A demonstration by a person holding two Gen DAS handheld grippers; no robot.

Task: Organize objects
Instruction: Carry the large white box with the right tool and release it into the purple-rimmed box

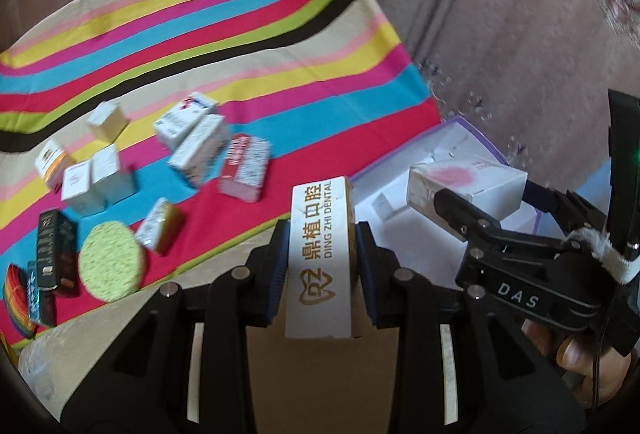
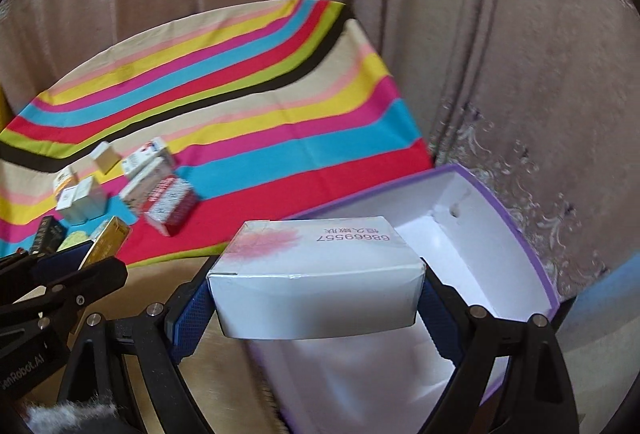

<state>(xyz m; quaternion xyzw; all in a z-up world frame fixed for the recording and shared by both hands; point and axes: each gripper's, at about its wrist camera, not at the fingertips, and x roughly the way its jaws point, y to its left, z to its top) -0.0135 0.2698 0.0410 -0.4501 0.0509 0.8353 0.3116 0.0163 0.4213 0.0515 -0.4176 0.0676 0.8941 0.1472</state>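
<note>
Fingers first: my left fingers are clamped on the narrow white dental box, pads squeezing its long sides, box standing up between them. Left of that, loose small boxes and a green sponge lie scattered on the striped cloth. Moving right, my right fingers are spread wide and gripping the white box with the pink splash, poised over the open purple-edged bin. I judge both are bound for that bin. I want the right box lowered flat against the far wall, leaving room, then the dental box slotted alongside, keeping the two grippers apart.
</note>
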